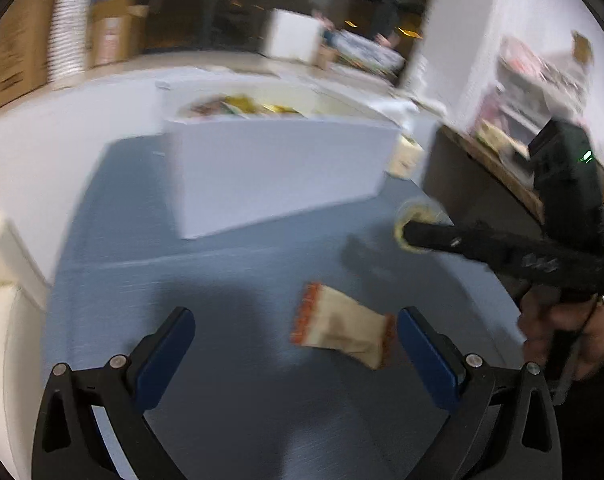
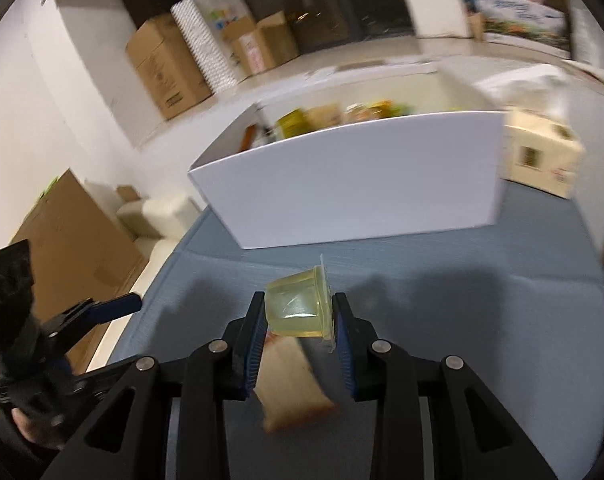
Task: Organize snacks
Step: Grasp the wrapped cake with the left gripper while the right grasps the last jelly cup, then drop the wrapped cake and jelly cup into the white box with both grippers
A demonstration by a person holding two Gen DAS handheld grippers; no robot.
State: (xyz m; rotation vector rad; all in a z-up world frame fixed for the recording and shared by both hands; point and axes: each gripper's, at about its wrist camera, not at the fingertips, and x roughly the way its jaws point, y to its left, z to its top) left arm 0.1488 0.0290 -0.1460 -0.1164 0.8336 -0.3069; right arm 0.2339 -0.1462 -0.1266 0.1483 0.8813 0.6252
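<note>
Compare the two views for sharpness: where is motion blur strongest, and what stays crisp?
Left wrist view: heavily smeared throughout; the snack packet and white box streak. Right wrist view: the jelly cup in the jaws is crisp, the background boxes blur, and fisheye bends the edges.

No legible text anywhere.

Dark print marks stand on the brown cartons [image 2: 164,68] by the wall, on the small cream box [image 2: 541,160] beside the white bin [image 2: 353,184], and on the banner [image 2: 521,16] at the back, but blur leaves every one unreadable. The snack packet [image 1: 341,330] on the blue mat shows only an orange edge band, with no letters to make out.
</note>
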